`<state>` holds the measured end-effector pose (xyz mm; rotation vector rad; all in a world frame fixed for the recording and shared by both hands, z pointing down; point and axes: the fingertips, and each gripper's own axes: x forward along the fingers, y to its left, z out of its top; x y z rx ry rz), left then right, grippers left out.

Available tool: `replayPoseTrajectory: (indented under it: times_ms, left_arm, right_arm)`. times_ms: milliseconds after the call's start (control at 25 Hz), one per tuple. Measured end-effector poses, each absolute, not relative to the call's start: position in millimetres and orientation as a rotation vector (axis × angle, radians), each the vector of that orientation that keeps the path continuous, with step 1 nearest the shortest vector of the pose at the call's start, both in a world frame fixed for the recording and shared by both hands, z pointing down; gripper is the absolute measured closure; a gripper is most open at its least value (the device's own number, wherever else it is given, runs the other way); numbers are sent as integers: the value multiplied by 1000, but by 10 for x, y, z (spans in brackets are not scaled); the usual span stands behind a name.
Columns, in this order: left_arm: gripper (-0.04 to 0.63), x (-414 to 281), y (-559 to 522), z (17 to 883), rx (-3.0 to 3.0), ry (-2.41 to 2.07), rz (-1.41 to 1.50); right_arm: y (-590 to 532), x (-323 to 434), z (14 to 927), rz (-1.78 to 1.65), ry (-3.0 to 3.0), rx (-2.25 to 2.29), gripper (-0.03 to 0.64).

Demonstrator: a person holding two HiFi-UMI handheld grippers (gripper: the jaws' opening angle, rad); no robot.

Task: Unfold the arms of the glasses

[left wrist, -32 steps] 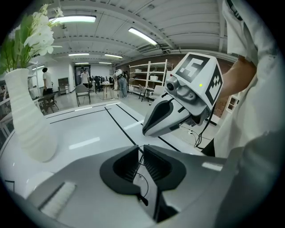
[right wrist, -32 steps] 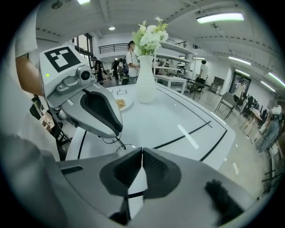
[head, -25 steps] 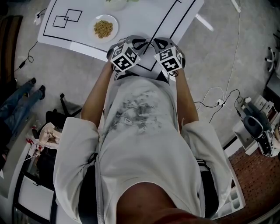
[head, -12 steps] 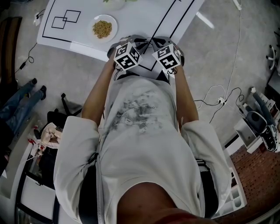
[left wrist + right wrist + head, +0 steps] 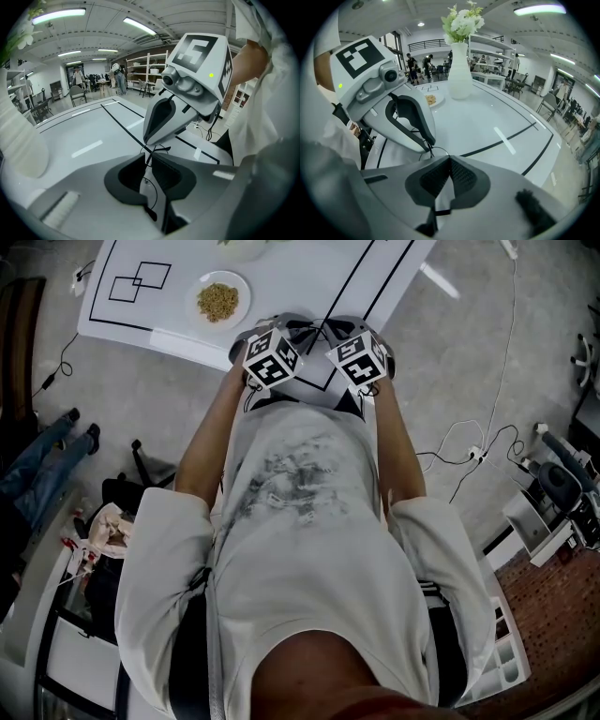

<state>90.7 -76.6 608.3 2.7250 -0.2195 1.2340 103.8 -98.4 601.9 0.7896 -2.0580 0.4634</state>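
Glasses (image 5: pixel 152 215) sit pinched in both left gripper (image 5: pixel 149 153) and right gripper (image 5: pixel 450 157).

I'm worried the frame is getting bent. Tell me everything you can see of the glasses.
The glasses are a thin black wire frame, held over the white table's near edge. The left gripper and right gripper are both shut on it, tips almost meeting. A round rim loop and a thicker dark arm tip show below the left gripper's jaws in its view; another wire loop shows just ahead of them. Whether the arms are unfolded cannot be told.
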Motion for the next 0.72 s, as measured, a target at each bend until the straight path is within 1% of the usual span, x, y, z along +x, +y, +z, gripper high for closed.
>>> replayPoseTrajectory:
  times_ms: [80,160,720]
  left_arm:
    - [548,908,-764,6072,2732,-217,1229]
    - [571,912,-753,6067,2740,-210,1229]
    - [575,891,-682,5966,2768,-204,1157]
  right_arm:
    - [-986,1037,6023,460,-2058,790,600]
    - [-990,1033,6027,453,-2057,791,600]
    - [-1000,1012,6025,422,-2062,798,600]
